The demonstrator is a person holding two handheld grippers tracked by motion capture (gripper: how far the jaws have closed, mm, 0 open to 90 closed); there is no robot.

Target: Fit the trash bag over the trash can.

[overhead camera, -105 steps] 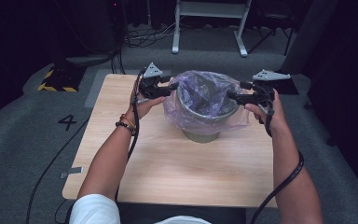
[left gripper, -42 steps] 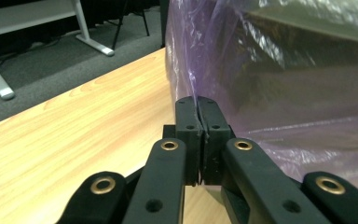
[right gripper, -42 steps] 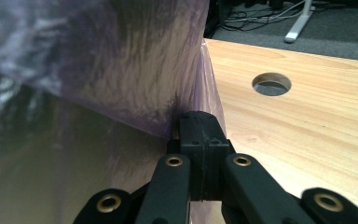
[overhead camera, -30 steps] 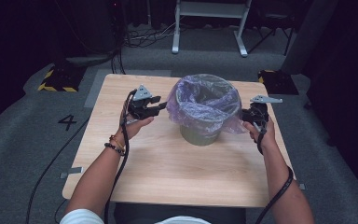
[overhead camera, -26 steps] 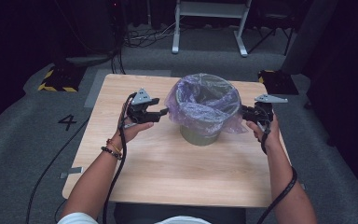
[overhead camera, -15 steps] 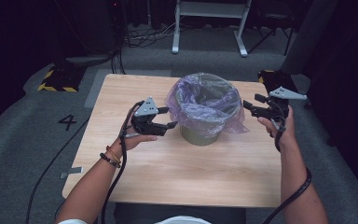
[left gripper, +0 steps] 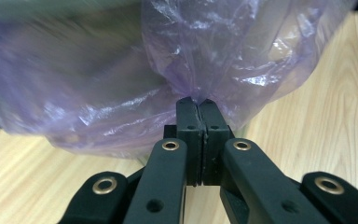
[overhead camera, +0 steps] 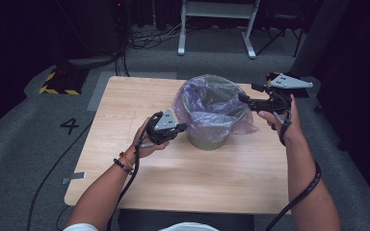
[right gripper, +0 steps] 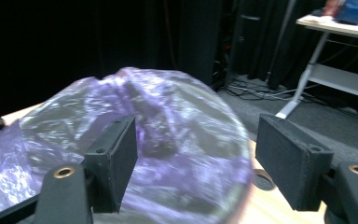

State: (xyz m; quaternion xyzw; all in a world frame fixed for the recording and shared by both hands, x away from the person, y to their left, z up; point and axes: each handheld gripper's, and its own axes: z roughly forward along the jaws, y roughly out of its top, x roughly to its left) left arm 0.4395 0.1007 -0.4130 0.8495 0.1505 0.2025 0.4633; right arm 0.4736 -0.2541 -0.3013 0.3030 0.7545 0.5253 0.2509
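A round grey-green bin (overhead camera: 208,130) lined with a thin, crinkled, translucent purple plastic bag (overhead camera: 212,107) stands on the light wooden table (overhead camera: 212,178), a little past the table's middle toward twelve o'clock in the high view. The bag's mouth is folded out over the bin's rim and hangs down the outside as a loose skirt that flares at about four o'clock of the bin. The left gripper (overhead camera: 179,128) sits at roughly nine o'clock of the bin, low and close to the tabletop, held in the person's left hand (overhead camera: 143,143) with its grey three-cornered plate on top. In the left gripper view its black jaws have just closed and stand pressed together, pinching a gathered fold of the purple film between the pads (left gripper: 189,121), the film bunching upward from the pinch. The right gripper (overhead camera: 245,98) is at about three o'clock of the bin, raised near rim height and held in the right hand (overhead camera: 278,115), its tip pointing toward the bag. Its jaws have just been opening and stand spread wide; in the right gripper view the bag's mouth (right gripper: 140,154) lies beyond the two pads (right gripper: 119,158), and nothing is gripped between them. A black cable (overhead camera: 298,197) trails from it along the right forearm.
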